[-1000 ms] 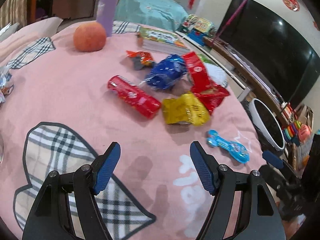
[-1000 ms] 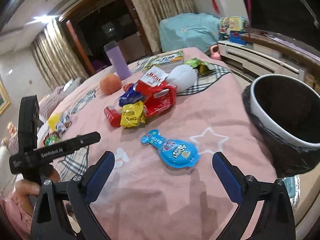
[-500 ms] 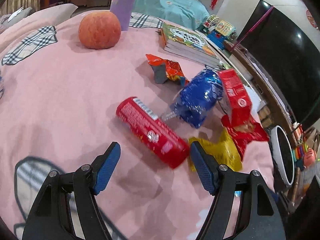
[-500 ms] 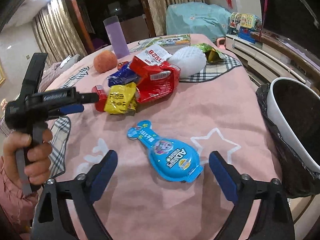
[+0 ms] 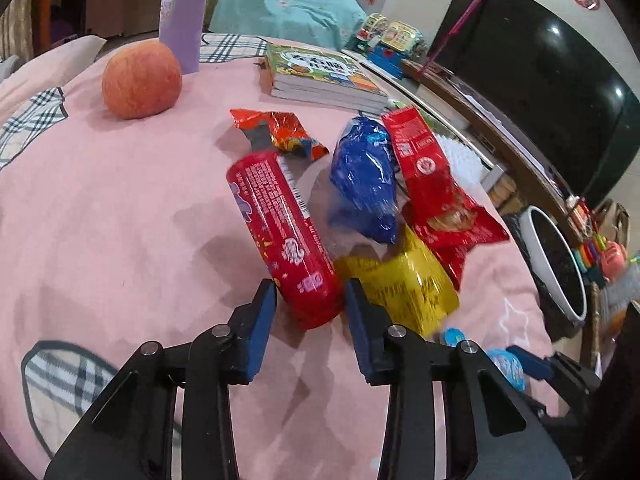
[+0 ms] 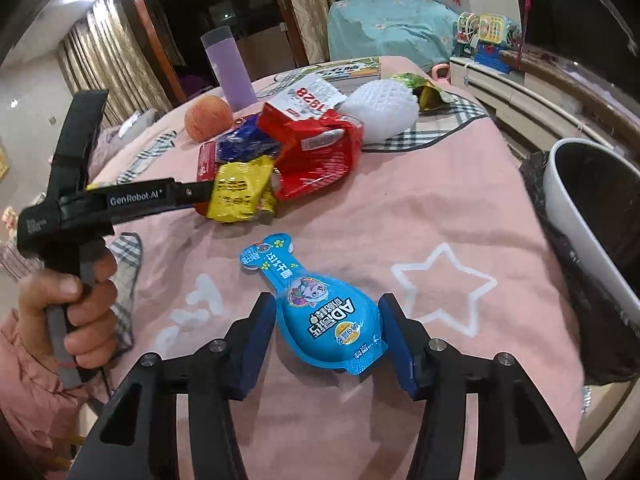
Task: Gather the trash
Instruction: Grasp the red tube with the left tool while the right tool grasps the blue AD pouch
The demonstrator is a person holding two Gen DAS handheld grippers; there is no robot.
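Wrappers lie heaped on the pink tablecloth (image 5: 120,208). Nearest in the left wrist view is a red tube-shaped snack pack (image 5: 276,224). My left gripper (image 5: 310,292) is closing round its near end, and both pads sit against its sides. A yellow pack (image 5: 404,288), a blue wrapper (image 5: 364,176) and a red bag (image 5: 432,184) lie just right of it. A blue bottle-shaped packet (image 6: 320,312) lies flat between the jaws of my right gripper (image 6: 326,304). These jaws are closing, with a thin gap showing at the right pad.
A white bin lined with a black bag (image 6: 580,208) stands off the table's right edge. An apple (image 5: 140,78), a purple cup (image 5: 182,12) and stacked books (image 5: 320,76) sit at the far side. White foam netting (image 6: 384,108) lies behind the pile. A hand (image 6: 76,312) holds the left gripper.
The left gripper moved forward to the pile and its jaws narrowed round the red tube. The right gripper came down over the blue packet and its jaws narrowed to its sides.
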